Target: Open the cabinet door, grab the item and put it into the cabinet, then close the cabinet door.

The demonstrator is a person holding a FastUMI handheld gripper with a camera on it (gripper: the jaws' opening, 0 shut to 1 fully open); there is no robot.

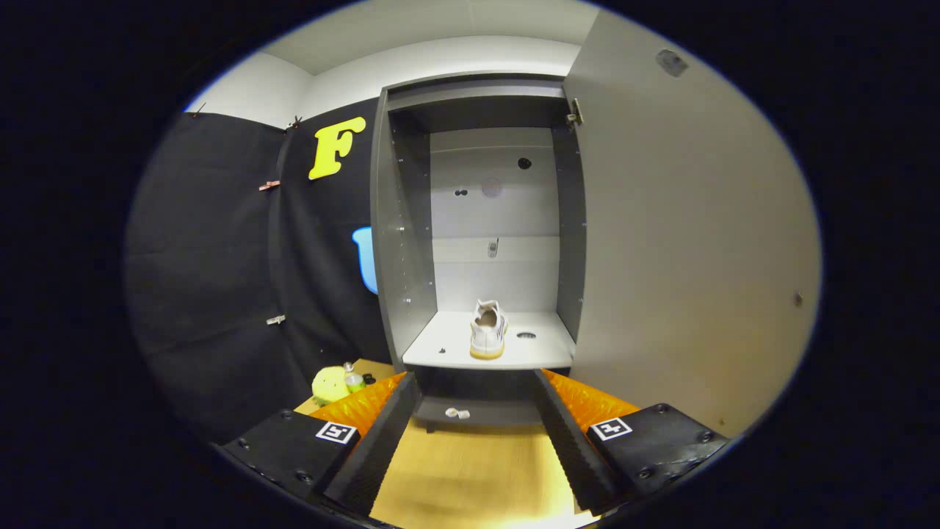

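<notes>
Light is even and fairly bright, seeming to come from overhead. The ceiling [440,22] and the cabinet's open door [683,242] are the palest surfaces, and the door shows no hard glare. The cabinet's [485,220] upper recess lies in shadow. The floor [470,470] between the spread fingers of the gripper [477,448] looks smeared. Fisheye distortion bows the door and the walls outward. The shoe [487,330] is sharp.

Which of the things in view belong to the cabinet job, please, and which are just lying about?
Job: cabinet, its door swung open, white sneaker on the cabinet's shelf, gripper open and empty.
Lying about: yellow-green object and small bottle left of the fingers; small pale bits under the cabinet.
</notes>
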